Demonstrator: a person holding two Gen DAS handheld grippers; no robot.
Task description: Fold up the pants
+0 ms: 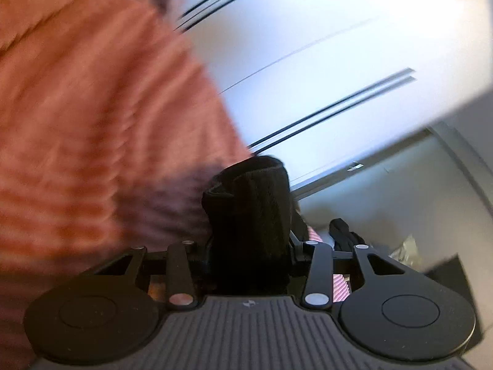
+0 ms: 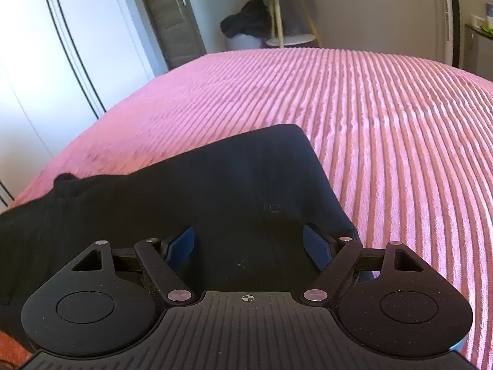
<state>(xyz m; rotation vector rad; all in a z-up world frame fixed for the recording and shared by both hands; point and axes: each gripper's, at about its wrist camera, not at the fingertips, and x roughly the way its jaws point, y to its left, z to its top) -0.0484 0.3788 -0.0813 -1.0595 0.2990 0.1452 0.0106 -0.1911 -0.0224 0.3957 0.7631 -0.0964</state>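
Observation:
The black pants (image 2: pixel 215 185) lie on the pink ribbed bedspread (image 2: pixel 385 123), one squared end pointing toward the far side. My right gripper (image 2: pixel 249 243) hovers just over them, open, its blue pads (image 2: pixel 317 246) wide apart and nothing pinched between them. In the left wrist view, which is blurred, a bunched wad of the black pants (image 1: pixel 252 191) stands up between the jaws of my left gripper (image 1: pixel 249 240). The jaws are closed in on this cloth, which covers the fingertips. The bedspread (image 1: pixel 77 123) fills the left of that view.
A white wardrobe (image 2: pixel 46 61) with dark seams runs along the bed's left side. Beyond the bed are a grey door (image 2: pixel 172 15), a round side table (image 2: pixel 286 9) and a white basket (image 2: pixel 243 41) heaped with dark clothes.

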